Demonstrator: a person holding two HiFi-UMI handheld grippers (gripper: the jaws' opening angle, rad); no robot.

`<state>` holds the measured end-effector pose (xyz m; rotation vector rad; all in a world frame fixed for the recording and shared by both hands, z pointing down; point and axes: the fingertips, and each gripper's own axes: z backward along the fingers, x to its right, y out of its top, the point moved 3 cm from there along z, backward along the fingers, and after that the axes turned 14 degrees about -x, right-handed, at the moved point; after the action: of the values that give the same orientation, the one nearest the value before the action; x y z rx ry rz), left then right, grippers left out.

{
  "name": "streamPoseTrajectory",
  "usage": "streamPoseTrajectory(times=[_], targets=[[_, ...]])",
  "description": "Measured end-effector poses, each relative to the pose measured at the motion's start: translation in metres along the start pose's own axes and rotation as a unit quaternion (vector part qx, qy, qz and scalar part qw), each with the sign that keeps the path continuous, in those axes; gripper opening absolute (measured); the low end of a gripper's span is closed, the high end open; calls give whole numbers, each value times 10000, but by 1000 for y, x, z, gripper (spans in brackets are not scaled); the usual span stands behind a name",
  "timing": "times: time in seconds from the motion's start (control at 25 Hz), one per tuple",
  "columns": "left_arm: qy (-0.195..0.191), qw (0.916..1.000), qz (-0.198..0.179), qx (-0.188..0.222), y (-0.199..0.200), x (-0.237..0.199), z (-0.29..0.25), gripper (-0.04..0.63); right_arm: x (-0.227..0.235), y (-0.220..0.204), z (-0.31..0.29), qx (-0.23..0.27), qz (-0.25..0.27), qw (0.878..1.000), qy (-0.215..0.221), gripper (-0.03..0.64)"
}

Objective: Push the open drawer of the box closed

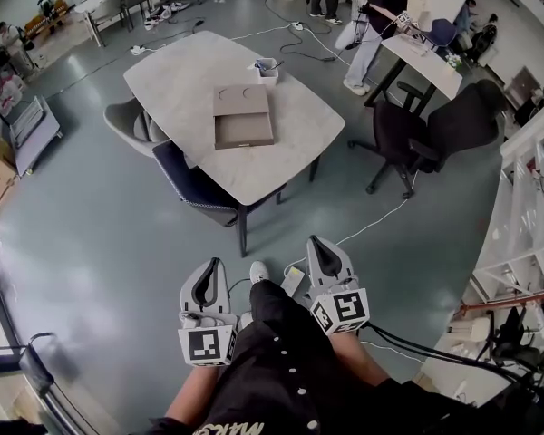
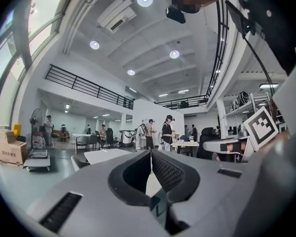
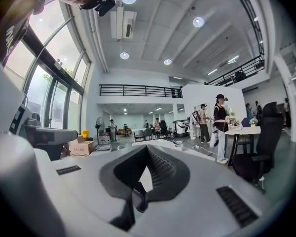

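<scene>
Box lies on the surface, upper centre of the frame, with its drawer pulled out; the contents are indistinct. Left gripper and right gripper, lower frame: both pressed together, empty, well apart from the box.

The head camera looked steeply down, well back from the bench. Cameras on the left tongs and right tongs faced level toward that distant bench.

Brown box, pale grey table
</scene>
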<state>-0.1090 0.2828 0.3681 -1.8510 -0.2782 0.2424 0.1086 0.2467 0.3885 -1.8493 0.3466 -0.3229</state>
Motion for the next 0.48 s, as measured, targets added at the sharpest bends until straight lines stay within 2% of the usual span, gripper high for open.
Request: streamPoseTrajectory(times=[0.48], targets=[[-34,10000,3,-59,3,-25,-23,18,-1,4,-26,-67,-36,10000,-63,-3]])
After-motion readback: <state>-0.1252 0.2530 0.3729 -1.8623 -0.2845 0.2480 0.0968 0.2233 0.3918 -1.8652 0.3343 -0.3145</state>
